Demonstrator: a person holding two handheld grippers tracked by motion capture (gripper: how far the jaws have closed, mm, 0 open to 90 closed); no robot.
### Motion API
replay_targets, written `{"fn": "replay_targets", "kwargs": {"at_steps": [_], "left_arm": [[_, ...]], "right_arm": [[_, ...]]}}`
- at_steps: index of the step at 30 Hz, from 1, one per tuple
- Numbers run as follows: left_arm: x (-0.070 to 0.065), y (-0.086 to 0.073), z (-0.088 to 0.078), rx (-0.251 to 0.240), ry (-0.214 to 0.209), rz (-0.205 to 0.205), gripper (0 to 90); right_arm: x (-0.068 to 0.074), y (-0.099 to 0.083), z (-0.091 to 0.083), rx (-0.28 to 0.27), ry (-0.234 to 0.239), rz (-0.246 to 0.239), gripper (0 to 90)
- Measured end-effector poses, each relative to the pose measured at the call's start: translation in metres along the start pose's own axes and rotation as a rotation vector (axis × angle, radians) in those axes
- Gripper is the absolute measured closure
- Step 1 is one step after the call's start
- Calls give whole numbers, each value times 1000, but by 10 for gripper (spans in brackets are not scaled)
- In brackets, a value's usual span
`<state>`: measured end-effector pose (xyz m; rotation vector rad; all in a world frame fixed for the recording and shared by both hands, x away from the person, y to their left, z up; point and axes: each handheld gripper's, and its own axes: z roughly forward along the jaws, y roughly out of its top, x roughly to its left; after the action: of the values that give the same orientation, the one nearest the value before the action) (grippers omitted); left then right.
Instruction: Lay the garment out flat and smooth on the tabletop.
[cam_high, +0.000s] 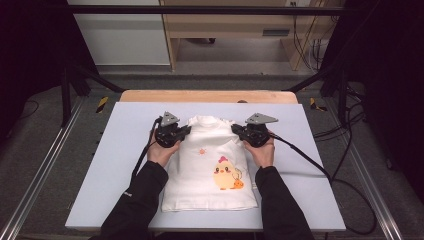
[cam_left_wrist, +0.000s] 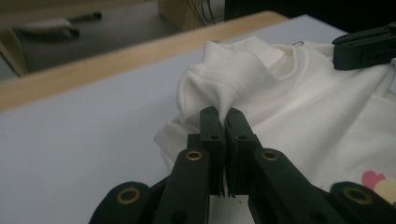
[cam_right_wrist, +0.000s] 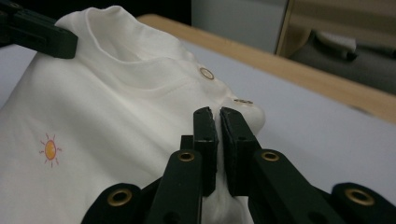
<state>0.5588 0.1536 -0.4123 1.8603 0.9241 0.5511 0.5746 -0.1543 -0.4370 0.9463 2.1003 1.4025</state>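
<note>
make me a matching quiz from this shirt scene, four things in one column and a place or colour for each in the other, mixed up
Things:
1. left tool
2. right tool
3. chick print
4. sun print

Places or colours:
A. small and orange, on the chest of the white shirt
B. shut on the shirt's shoulder nearest the left edge of the high view
C. yellow, low on the shirt front, toward the person
D. shut on the shirt's shoulder beside two round snaps

Pairs: 1-B, 2-D, 3-C, 4-A
</note>
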Motion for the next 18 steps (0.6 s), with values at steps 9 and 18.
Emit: {"fn": "replay_targets", "kwargs": {"at_steps": [9,18], "left_arm": [[16,36,19,-90,131,-60,541],[22,18,-26,-71,-24,-85,242]], "right_arm": [[-9,41,7,-57,-206,-62,705],[3,24,-20,-51,-94,23,324]]}}
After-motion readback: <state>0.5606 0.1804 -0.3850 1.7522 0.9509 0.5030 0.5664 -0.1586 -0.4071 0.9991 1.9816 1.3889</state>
